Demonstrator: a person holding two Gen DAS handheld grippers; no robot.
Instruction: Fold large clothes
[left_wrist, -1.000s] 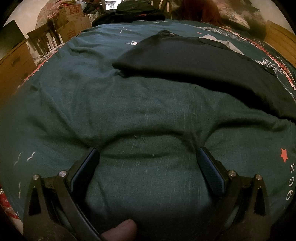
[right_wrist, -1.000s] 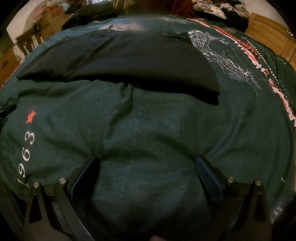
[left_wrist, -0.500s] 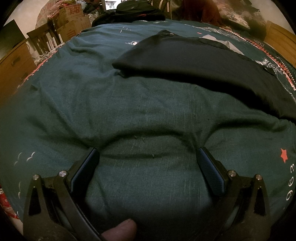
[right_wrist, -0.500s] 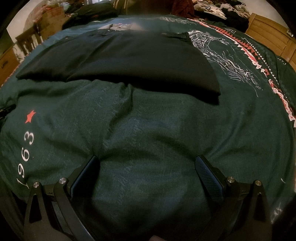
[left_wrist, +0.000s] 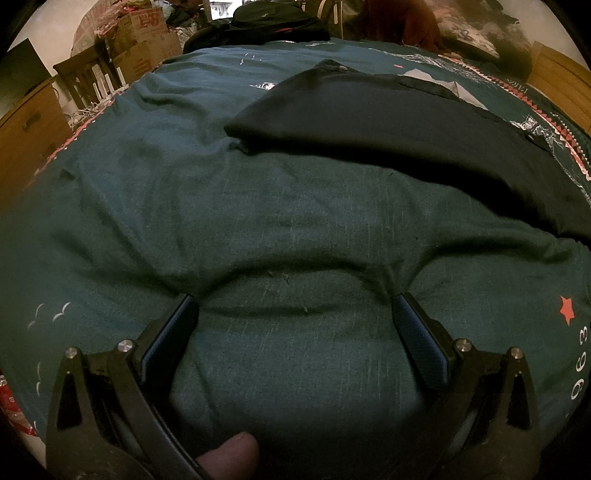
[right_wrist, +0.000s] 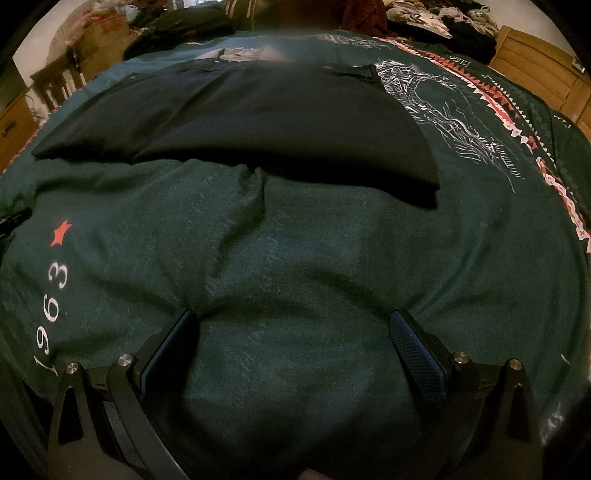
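**Fingers spread over green bedding**

Resting left gripper (left_wrist: 293, 314) and right gripper (right_wrist: 293, 328) wide open on the dark green bedspread (left_wrist: 166, 192), gripping nothing. Lying folded across the upper frame, apart from both: black garment (right_wrist: 258, 122).

The black garment (left_wrist: 388, 122) was cut off at 3 o'clock in the left view; its far edge at 12 o'clock was blurred in the right view.

— What did the left gripper (left_wrist: 294, 314) do?
— Its jaws stood wide, pressed into the green bedspread (left_wrist: 155, 206).
— And the black garment (left_wrist: 388, 125)?
— Lay flat beyond, apart.
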